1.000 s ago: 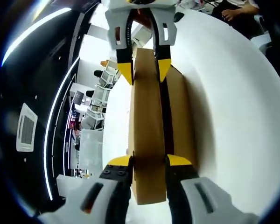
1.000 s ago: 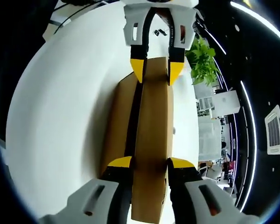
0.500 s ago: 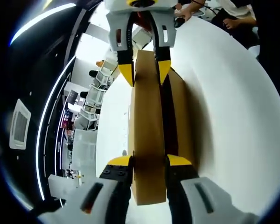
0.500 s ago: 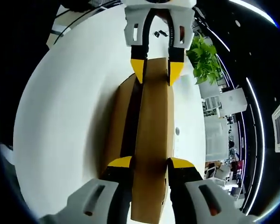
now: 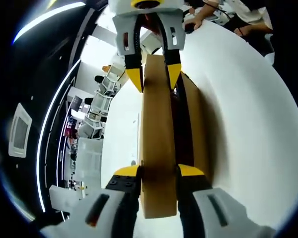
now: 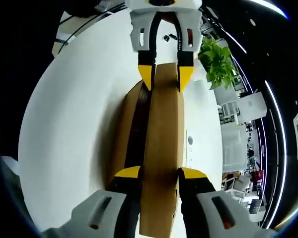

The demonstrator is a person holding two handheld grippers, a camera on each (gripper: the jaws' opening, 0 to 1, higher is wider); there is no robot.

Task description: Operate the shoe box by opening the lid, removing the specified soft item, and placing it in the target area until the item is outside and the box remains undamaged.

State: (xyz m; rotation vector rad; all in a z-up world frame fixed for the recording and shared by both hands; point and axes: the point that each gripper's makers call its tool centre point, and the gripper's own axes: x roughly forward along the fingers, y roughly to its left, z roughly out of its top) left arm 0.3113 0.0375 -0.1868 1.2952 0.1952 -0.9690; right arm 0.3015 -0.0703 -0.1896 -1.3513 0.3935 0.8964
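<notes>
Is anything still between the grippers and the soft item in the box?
Yes: the cardboard lid. Both the left gripper and the right gripper have their jaws clamped on its ends, and it is raised only a crack above the shoe box. The dark gap doesn't show the item.

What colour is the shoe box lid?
Plain brown cardboard; the lid shows best in the right gripper view.
</notes>
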